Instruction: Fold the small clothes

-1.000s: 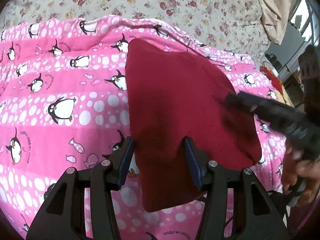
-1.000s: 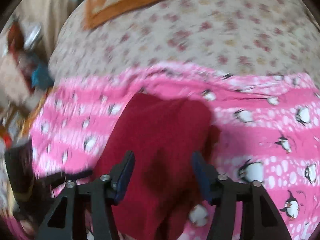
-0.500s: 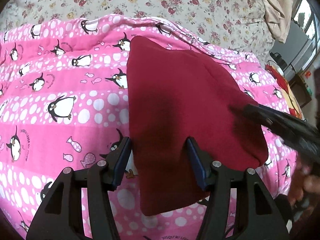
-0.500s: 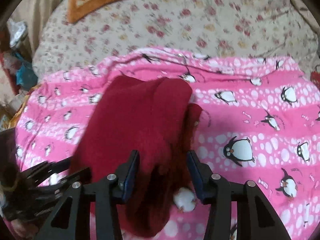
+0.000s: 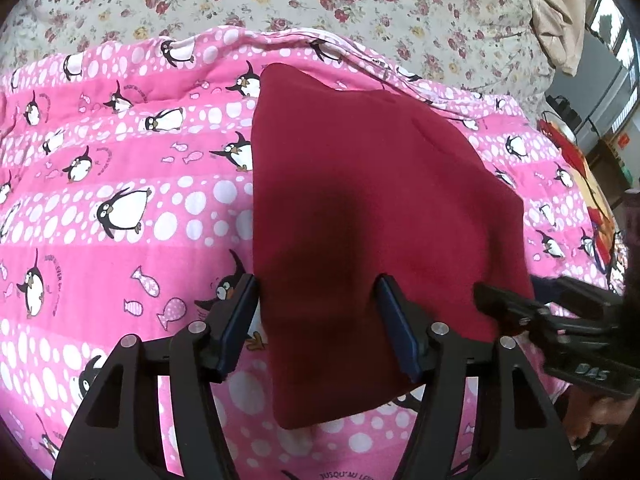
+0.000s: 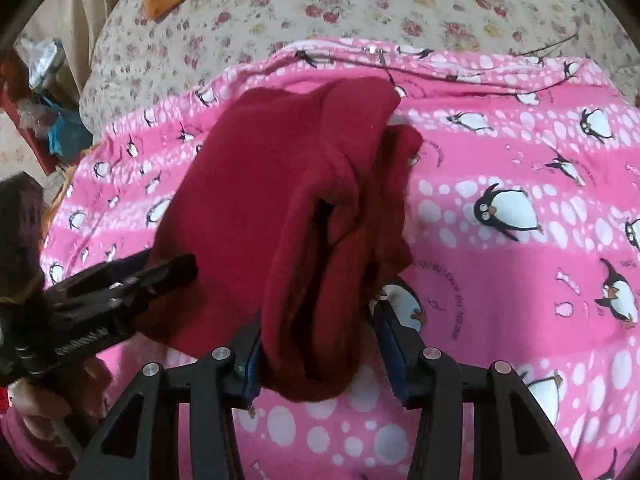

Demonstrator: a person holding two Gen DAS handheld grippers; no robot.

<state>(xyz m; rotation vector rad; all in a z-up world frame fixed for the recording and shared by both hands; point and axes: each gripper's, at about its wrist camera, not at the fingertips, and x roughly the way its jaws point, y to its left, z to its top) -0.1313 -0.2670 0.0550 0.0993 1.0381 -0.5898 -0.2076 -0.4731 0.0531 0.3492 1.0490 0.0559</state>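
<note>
A: Dark red fleece garment (image 5: 372, 216), folded, is shown at frame centre on the pink penguin-print quilt (image 5: 120, 200). How is it held?

B: The left gripper (image 5: 318, 322), jaws just widened, is seen released over its lower edge; the right gripper (image 6: 318, 330) brackets the bunched fold, contact uncertain. Inner layers are hidden.

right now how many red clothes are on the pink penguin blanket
1. A single dark red garment lies folded on the blanket, between both grippers. Its layers may hide more.
</note>
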